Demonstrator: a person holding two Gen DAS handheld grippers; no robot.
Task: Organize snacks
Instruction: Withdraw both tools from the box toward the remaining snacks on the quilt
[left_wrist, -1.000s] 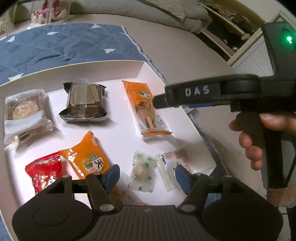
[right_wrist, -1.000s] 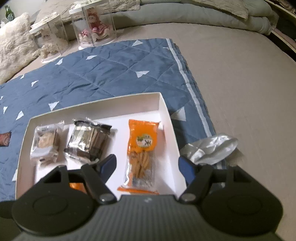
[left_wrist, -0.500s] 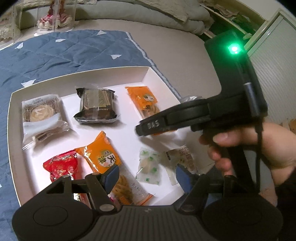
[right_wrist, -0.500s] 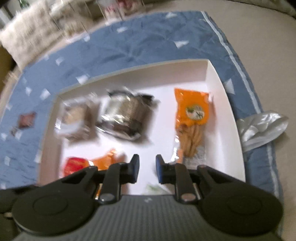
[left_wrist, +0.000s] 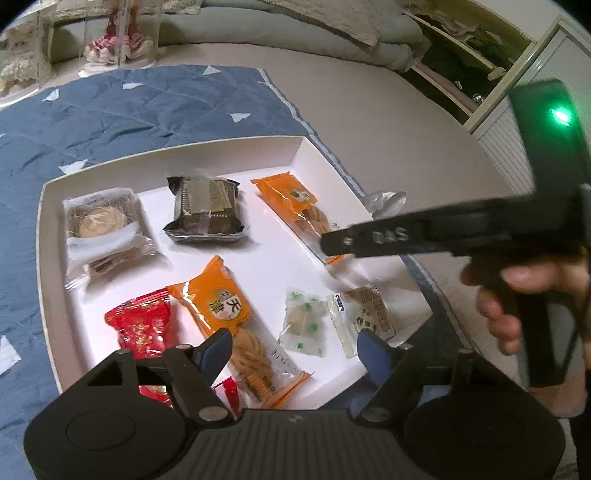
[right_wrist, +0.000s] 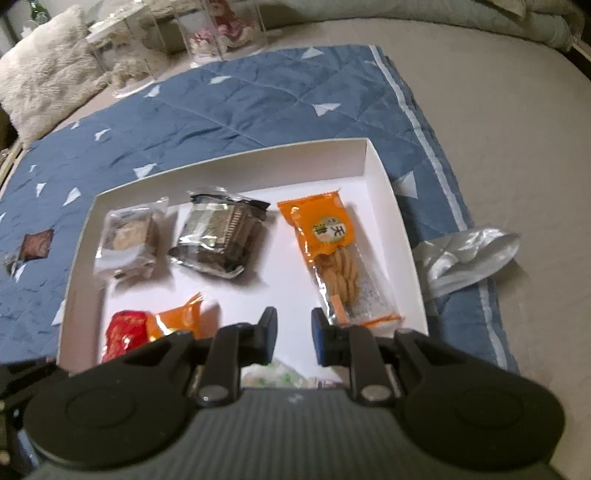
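A white tray (left_wrist: 48, 206) on a blue quilt holds several snack packs: a clear-wrapped pastry (left_wrist: 101, 229), a dark wafer pack (left_wrist: 205, 210), two orange twist packs (left_wrist: 299, 206) (left_wrist: 229, 310), a red candy (left_wrist: 142, 328), a green-dotted candy (left_wrist: 303, 325) and a small cookie pack (left_wrist: 369, 314). My left gripper (left_wrist: 295, 350) is open and empty above the tray's near edge. My right gripper (right_wrist: 293, 334) hovers over the tray (right_wrist: 391, 206), jaws nearly closed with a narrow gap, holding nothing. The right tool's body also shows in the left wrist view (left_wrist: 443, 236).
A crumpled silver wrapper (right_wrist: 465, 254) lies just right of the tray. A small brown pack (right_wrist: 35, 245) lies on the quilt to the left. Clear display boxes (right_wrist: 221, 29) and a fluffy cushion (right_wrist: 44, 81) stand at the back. Beige bedding lies to the right.
My right gripper went from wide open to nearly closed and moved over the tray. My left gripper drew back a little, showing more of the tray.
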